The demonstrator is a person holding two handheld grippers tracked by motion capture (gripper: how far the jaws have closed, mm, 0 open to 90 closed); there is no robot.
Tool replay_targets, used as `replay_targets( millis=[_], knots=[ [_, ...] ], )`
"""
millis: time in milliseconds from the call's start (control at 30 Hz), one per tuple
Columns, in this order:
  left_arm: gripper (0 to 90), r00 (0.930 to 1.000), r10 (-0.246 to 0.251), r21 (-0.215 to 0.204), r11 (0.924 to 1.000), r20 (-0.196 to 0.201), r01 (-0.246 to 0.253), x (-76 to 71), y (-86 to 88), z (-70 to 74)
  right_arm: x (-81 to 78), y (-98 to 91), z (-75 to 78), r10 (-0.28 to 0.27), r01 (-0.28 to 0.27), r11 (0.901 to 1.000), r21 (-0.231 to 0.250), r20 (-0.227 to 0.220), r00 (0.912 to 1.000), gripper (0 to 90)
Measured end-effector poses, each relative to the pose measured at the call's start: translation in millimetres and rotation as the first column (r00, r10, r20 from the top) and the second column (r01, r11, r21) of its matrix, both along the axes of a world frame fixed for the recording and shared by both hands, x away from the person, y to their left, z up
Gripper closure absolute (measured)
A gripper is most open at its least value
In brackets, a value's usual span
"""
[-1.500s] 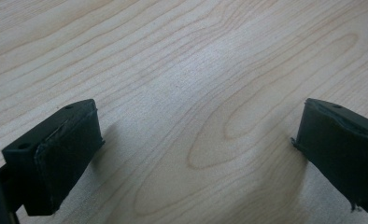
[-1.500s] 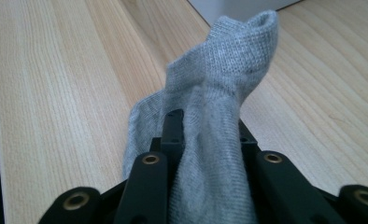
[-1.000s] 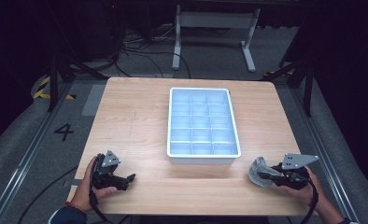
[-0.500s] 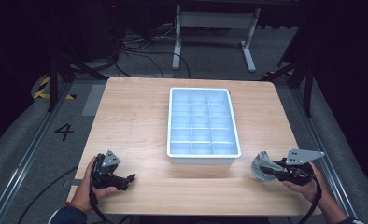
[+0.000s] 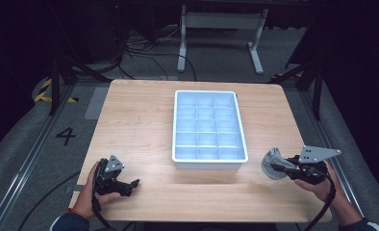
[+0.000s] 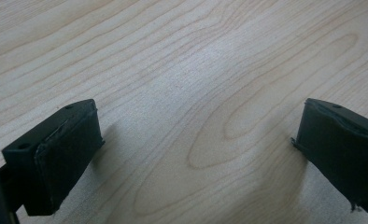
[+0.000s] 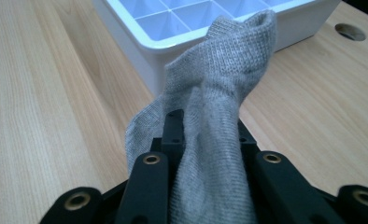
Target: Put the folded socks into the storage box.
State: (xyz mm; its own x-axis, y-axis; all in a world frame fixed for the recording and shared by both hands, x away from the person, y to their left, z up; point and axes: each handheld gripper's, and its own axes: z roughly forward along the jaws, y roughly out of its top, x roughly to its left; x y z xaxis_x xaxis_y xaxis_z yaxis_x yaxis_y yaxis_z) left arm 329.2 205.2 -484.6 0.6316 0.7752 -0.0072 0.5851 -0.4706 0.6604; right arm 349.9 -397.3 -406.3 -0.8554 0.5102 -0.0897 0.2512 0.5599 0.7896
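Grey knitted sock (image 5: 272, 162) pinched in right claw (image 5: 277, 168), lifted off wooden tabletop (image 5: 144, 120); left claw (image 5: 130, 185) spread, idle. Next, probably: carry toward eleven o'clock, over white compartmented plastic tray (image 5: 208, 164).

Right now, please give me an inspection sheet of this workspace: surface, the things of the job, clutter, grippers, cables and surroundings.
Surface: wooden table, light grain, a round hole near one edge.
Job's things: grey knitted cloth, bunched, held off the table beside the near right corner of the white compartment tray; every tray compartment in view holds nothing.
Clutter: nothing seen.
Grippers: right gripper shut on the cloth, which drapes over its jaws; left gripper open, low over bare wood at the near left, nothing between its jaws.
Cables: one trails from each gripper; more lie on the floor behind the table.
Surroundings: dark room, grey floor with a painted 4, a white stand behind.
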Motion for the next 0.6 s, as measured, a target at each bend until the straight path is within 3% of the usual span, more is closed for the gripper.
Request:
replay_targets(
  millis=[600],
  knots=[
    [0.5, 1.0000, 0.000, 0.000, 1.0000, 0.000, 0.000, 0.0, 0.0, 0.0, 11.2, 4.0, 24.4, -0.010, 0.009, 0.9999, 0.008, 0.051, 0.9986, 74.3]
  ],
)
